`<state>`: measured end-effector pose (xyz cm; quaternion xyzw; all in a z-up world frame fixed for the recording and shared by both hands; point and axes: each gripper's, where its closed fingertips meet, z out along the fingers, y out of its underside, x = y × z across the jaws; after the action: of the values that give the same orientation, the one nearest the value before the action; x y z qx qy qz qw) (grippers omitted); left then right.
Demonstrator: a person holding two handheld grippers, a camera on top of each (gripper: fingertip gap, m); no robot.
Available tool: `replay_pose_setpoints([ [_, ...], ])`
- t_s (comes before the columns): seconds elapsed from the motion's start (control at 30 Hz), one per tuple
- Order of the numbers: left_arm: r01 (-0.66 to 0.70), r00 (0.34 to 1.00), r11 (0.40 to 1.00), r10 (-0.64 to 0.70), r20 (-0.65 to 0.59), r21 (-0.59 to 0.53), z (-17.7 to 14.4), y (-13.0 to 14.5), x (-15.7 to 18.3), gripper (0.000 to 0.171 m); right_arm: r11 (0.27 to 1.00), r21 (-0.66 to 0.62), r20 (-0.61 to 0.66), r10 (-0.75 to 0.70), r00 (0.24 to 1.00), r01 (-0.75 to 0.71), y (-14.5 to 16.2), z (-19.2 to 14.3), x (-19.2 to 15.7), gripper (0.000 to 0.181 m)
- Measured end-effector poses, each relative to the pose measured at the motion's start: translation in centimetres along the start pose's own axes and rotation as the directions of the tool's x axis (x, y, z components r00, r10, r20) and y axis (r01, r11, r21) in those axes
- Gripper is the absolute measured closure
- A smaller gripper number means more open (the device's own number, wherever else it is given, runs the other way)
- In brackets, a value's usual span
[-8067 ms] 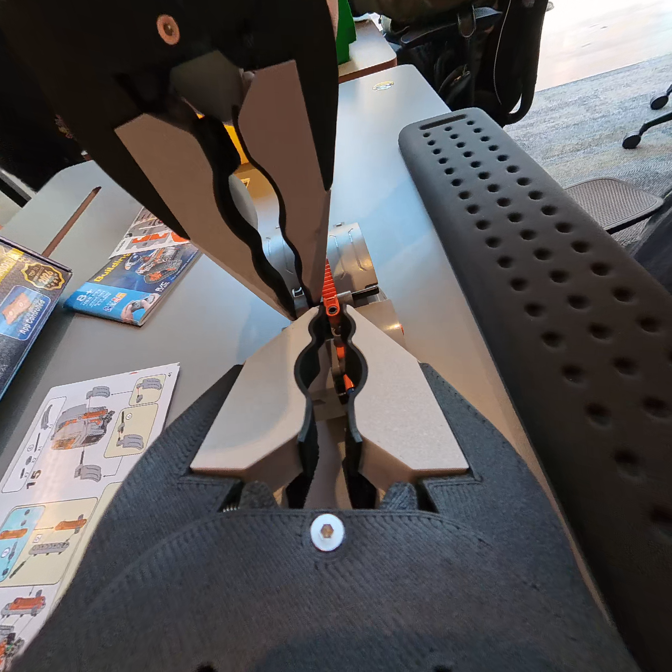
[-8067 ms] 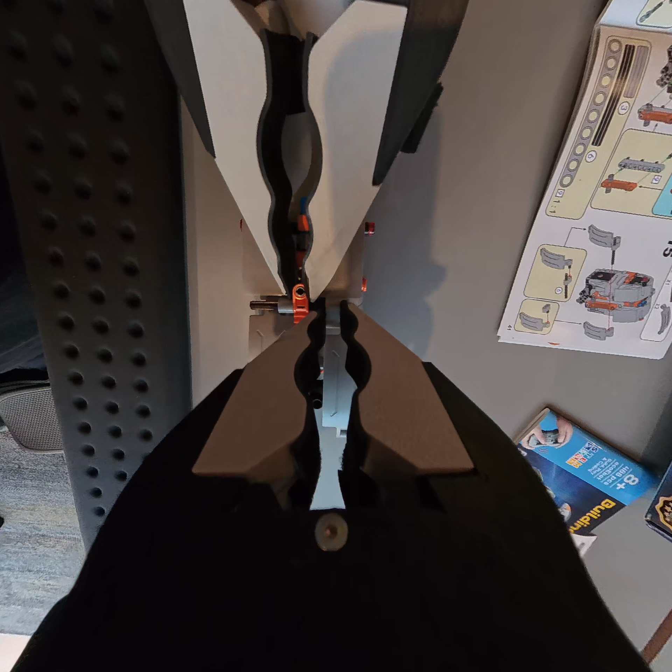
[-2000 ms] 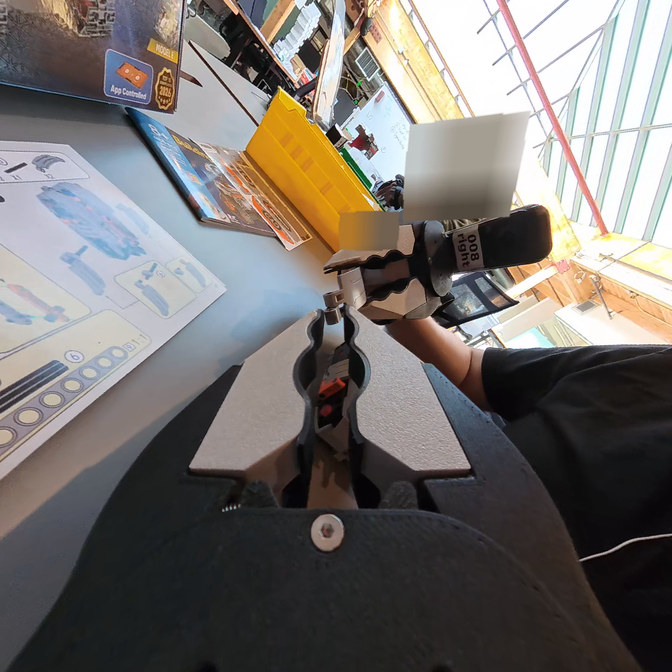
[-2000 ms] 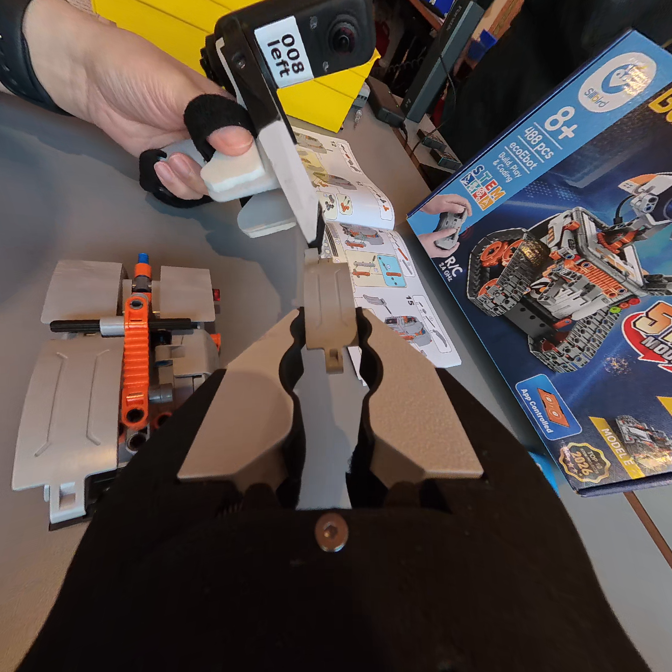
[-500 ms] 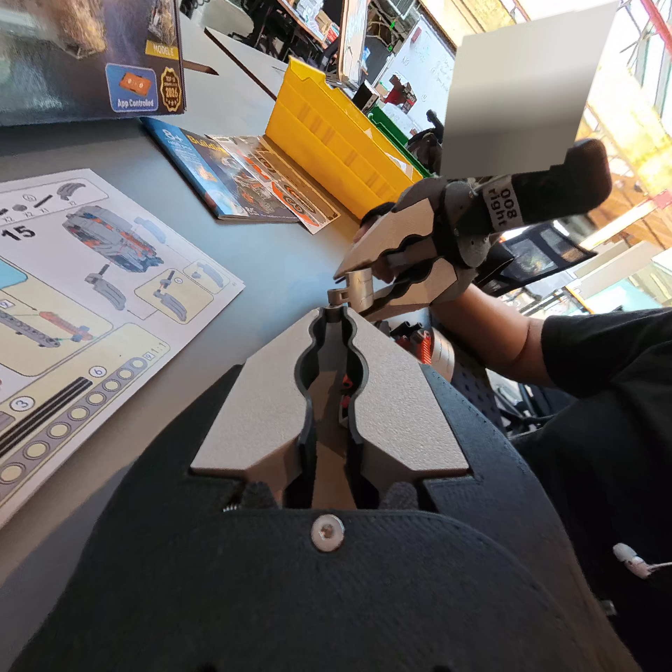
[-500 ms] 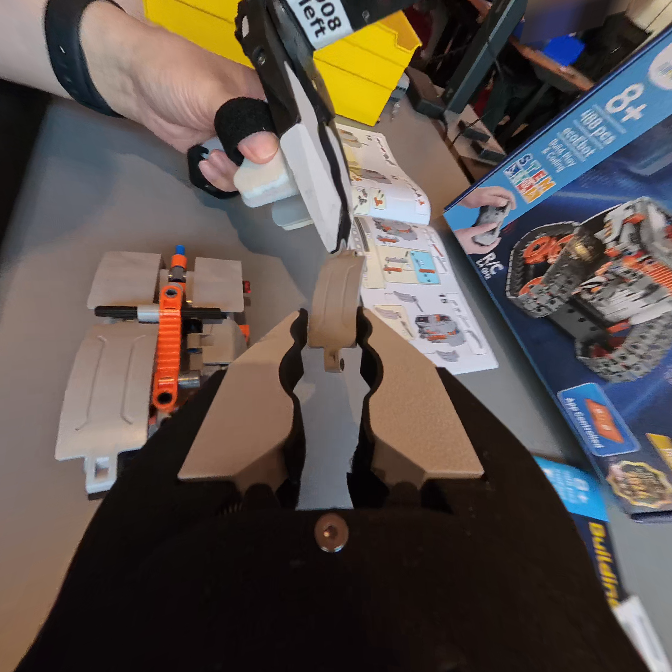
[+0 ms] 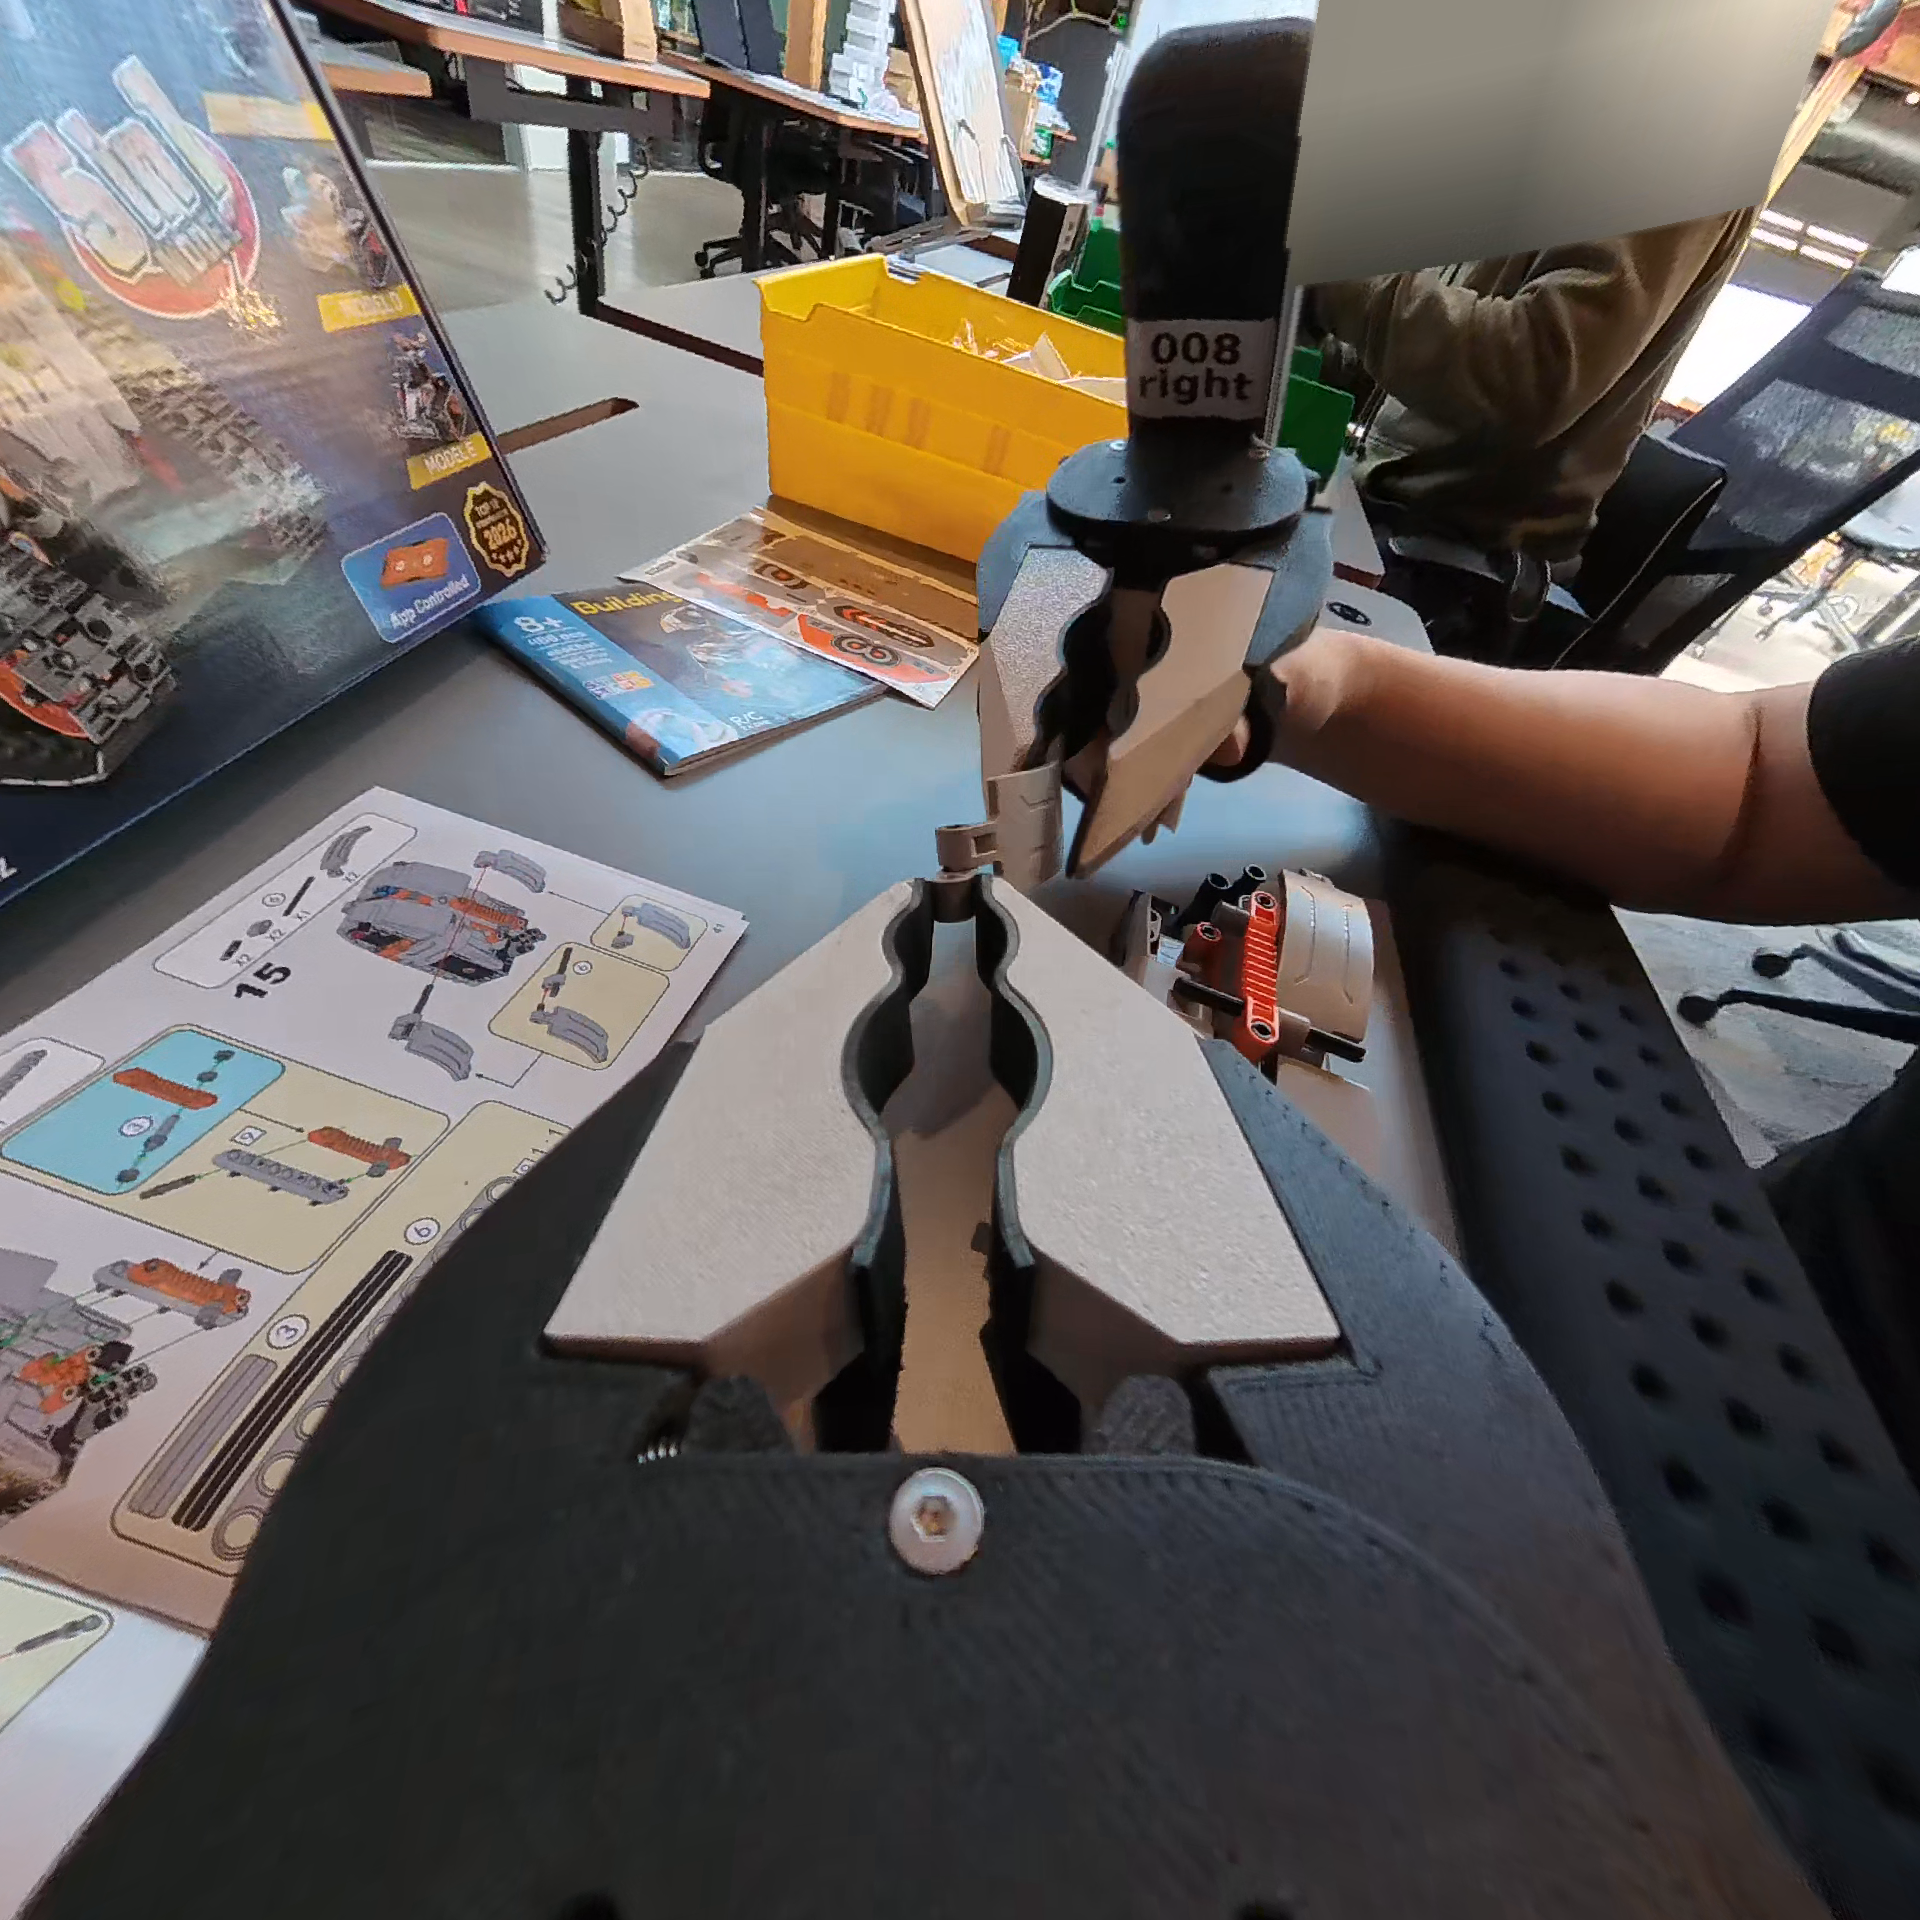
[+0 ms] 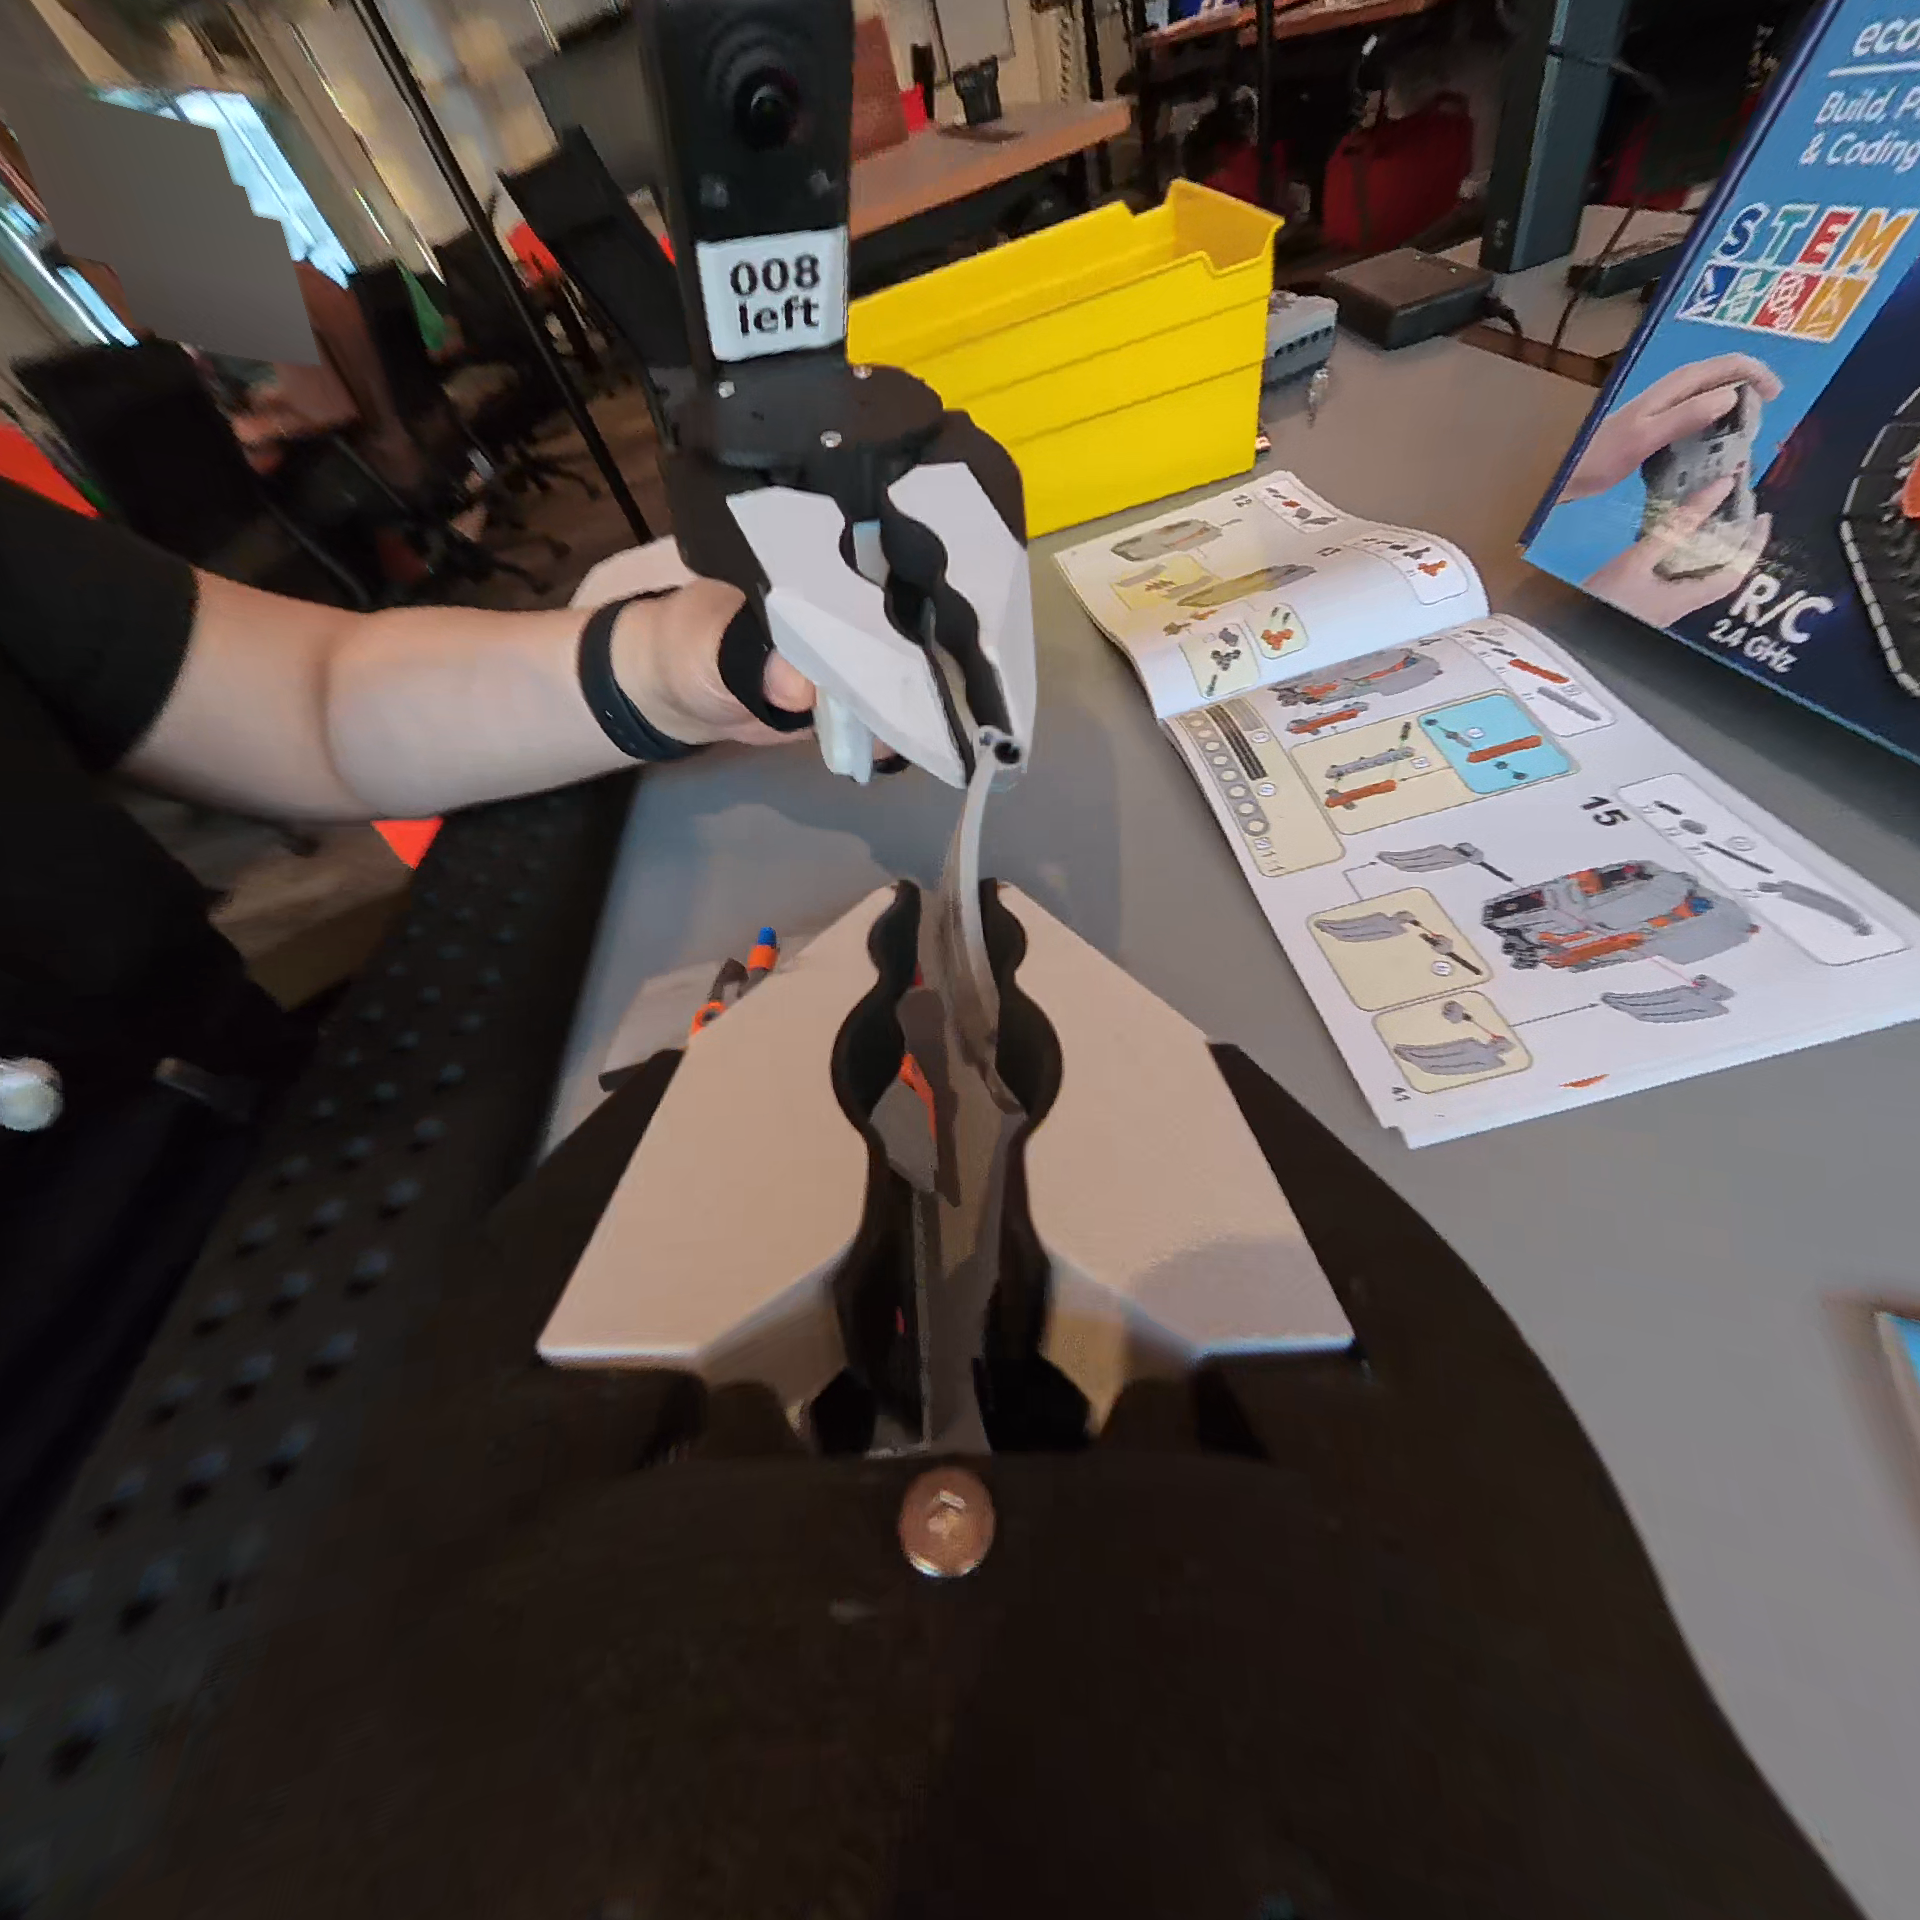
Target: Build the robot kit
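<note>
My left gripper (image 7: pixel 956 885) is shut on a small grey connector pin (image 7: pixel 958 844) that sticks out of its tips. My right gripper (image 8: pixel 951 888) is shut on a curved grey panel (image 8: pixel 971 914) that rises from its tips. The two meet in the air above the table: in the right wrist view the panel's top end touches the pin (image 8: pixel 1003 746) held by the left gripper (image 8: pixel 987 750). In the left wrist view the right gripper (image 7: pixel 1049 831) points down with the panel (image 7: pixel 1023 816) beside the pin. A grey and orange brick model (image 7: pixel 1283 961) sits on the table just behind them.
An open instruction sheet (image 7: pixel 343 1039) lies left of the grippers on the grey table (image 7: pixel 831 810). A large toy box (image 7: pixel 156 416) stands behind it, with a blue booklet (image 7: pixel 675 675), a sticker sheet and a yellow bin (image 7: pixel 914 405). A perforated black chair back (image 7: pixel 1662 1299) lines the table edge. Less than 4 cm separates the two grippers' tips.
Both grippers left the model on the table and lifted their pieces. In the last half second both turned more upright, with the panel's end staying against the pin.
</note>
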<state>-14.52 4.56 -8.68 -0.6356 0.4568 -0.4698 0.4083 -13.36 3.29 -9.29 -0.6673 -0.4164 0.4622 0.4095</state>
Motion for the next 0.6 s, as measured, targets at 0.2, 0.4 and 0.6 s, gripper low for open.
replay_pose_setpoints([
  [0.2, -0.089, 0.995, 0.995, 0.091, 0.047, -0.042, 0.3, 0.5, -0.1, 0.166, 0.995, -0.040, 0.024, 0.091, 0.996, -0.090, 0.6, 0.1, 0.1, 0.180],
  [0.4, -0.188, 0.968, 0.979, 0.198, 0.156, -0.078, 0.2, 0.3, -0.8, 0.166, 0.982, -0.026, -0.008, 0.186, 0.983, -0.186, 0.3, 0.5, 0.4, 0.181],
  [0.6, -0.277, 0.894, 0.945, 0.320, 0.315, -0.175, 0.7, 0.8, -1.9, 0.165, 0.964, -0.018, -0.062, 0.263, 0.963, -0.264, 0.6, 0.6, 1.4, 0.181],
])
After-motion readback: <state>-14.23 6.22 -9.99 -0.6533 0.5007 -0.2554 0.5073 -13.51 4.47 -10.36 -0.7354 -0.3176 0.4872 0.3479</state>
